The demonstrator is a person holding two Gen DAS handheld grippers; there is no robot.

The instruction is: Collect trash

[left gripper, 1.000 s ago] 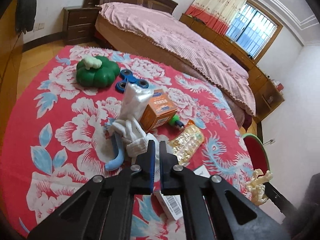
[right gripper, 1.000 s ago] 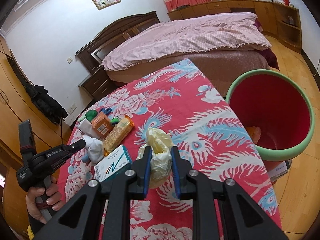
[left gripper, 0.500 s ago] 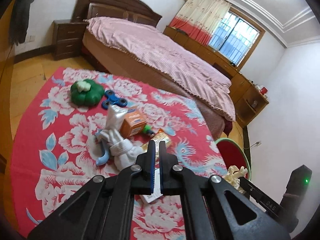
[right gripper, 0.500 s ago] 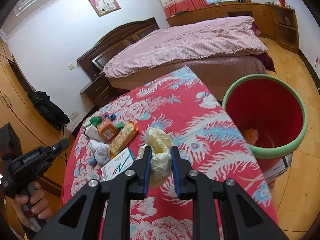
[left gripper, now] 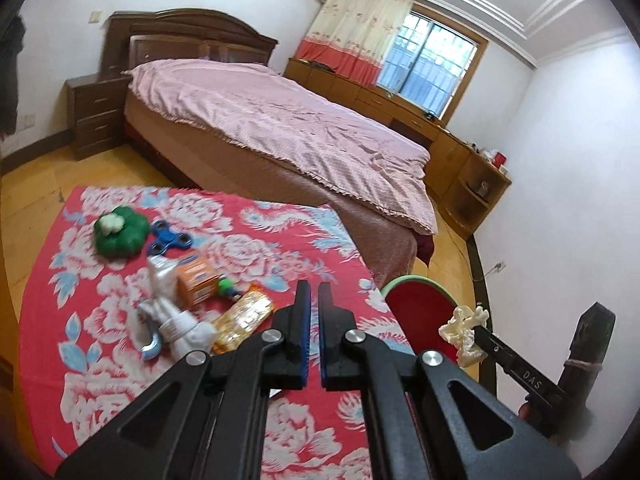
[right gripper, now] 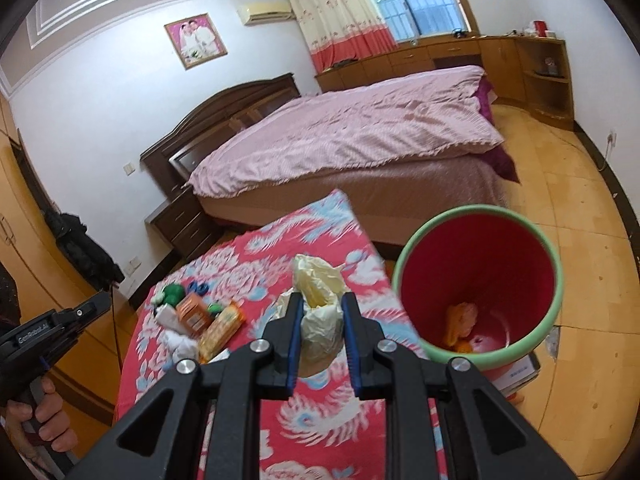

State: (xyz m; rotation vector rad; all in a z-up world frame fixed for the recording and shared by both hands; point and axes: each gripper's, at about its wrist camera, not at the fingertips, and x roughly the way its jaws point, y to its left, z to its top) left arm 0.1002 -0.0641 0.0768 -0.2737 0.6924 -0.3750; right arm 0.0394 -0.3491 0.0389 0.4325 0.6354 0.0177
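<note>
Carrying trash: the red bin (right gripper: 478,280) stands off the table's (right gripper: 320,420) right edge. Right gripper (right gripper: 320,344), clamped on the crumpled wrapper (right gripper: 320,312), should release only above the rim; left gripper (left gripper: 314,336) is closed, empty.

Both grippers same build: matte black plastic, triangular cut-outs in the linkage arms, round silver screws at the pivots, blue ribbed pads inside straight black fingers. Left gripper (left gripper: 314,300), right gripper (right gripper: 320,312). White lettering on the side bodies, "DAS" legible on the right. Hand (right gripper: 38,420) wraps a grey handle.
</note>
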